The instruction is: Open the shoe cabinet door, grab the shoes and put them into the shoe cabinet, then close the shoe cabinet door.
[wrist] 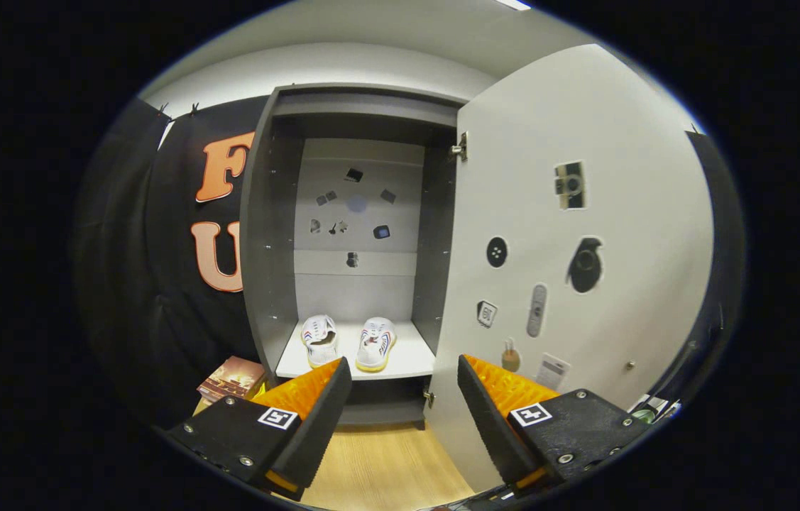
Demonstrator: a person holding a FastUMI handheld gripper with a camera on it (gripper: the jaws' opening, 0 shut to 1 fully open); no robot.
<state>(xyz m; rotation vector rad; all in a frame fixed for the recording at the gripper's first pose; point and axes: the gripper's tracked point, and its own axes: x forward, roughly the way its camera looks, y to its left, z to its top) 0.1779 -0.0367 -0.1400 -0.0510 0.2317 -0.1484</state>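
Tongs (404,376) open, shoes (348,342) in cabinet (265,234)

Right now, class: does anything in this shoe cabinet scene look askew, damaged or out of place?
Nothing stands out. Both shoes sit side by side on the cabinet shelf, the door hangs open, and the hand-held gripper is open and holding nothing.
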